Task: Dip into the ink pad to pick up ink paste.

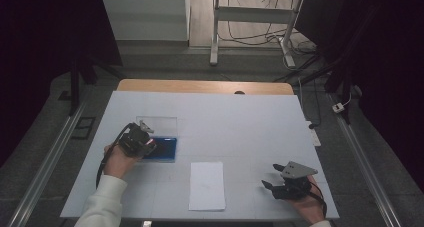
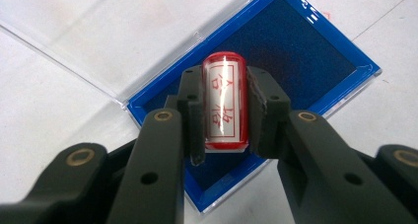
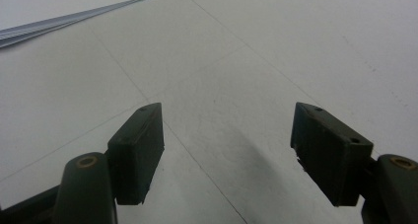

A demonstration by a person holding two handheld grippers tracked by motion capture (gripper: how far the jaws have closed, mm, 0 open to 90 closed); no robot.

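Left gripper [image 2: 224, 110]: clamped on a red cylindrical stamp [image 2: 225, 105], held over the blue ink pad [image 2: 315, 61] near the table's [image 1: 250, 122] left edge. Right gripper [image 3: 226, 155]: jaws apart, empty, near front right corner beside paper sheets [image 1: 207, 185].

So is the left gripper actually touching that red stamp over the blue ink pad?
Touching. In the left gripper view, the left gripper has both jaws pressed against the sides of the red stamp, above the blue ink pad.
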